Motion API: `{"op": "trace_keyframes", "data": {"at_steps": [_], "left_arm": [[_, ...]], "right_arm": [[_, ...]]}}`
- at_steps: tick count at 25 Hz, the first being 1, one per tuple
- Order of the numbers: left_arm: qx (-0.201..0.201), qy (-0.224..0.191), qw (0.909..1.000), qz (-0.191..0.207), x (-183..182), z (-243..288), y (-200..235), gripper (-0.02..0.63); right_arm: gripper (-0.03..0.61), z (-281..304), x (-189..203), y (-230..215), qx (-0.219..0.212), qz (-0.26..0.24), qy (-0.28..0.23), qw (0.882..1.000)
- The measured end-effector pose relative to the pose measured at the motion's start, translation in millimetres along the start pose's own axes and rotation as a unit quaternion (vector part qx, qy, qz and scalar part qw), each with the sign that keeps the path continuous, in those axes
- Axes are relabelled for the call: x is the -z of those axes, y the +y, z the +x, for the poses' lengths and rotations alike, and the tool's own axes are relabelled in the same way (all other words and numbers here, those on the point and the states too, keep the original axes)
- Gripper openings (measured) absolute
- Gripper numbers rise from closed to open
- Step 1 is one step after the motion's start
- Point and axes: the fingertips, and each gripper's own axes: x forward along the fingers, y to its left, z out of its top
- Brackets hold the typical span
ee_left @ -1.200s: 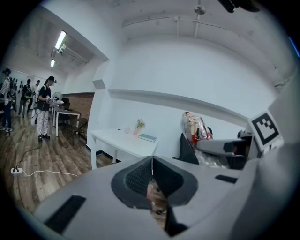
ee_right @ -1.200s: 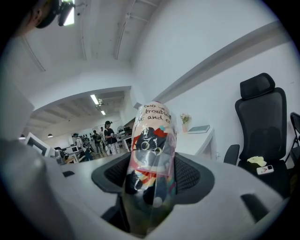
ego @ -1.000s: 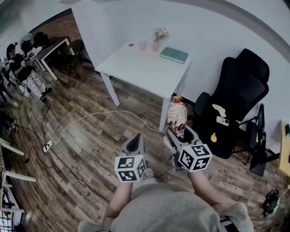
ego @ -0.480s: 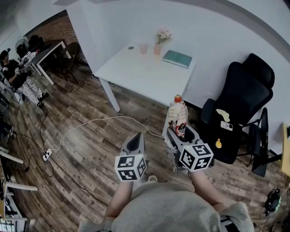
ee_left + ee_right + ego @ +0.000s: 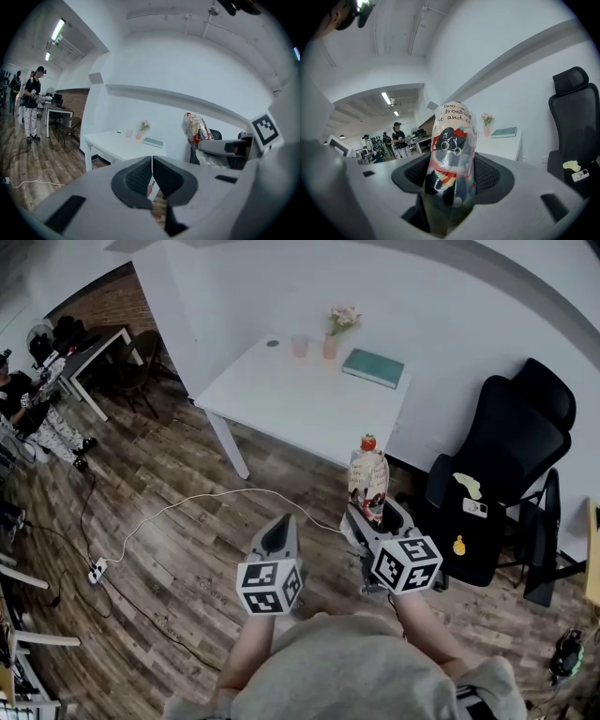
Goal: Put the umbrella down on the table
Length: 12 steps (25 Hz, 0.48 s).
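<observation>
The right gripper (image 5: 373,514), clamped on the wrapped umbrella (image 5: 367,476), seems nearer the upper-centre white table (image 5: 281,395); the left gripper (image 5: 277,538) is closed and empty.

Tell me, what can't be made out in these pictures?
- Lower end of the umbrella: in the right gripper view it is sunk between the jaws of the right gripper.
- Print on its sleeve: in the same view it wraps out of sight round the side.
- Cover of the book: too small to read in the head view.
- Small things on the black chair: too small to name in the head view.
</observation>
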Motion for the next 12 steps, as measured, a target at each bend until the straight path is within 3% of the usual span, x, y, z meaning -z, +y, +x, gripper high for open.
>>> {"op": "trace_keyframes", "data": {"at_steps": [12], "left_arm": [[-0.01, -0.002, 0.9999, -0.012, -8, 31, 33, 0.008]], "right_arm": [[0.272, 43, -7, -7, -0.002, -0.012, 0.011, 1.0]]}}
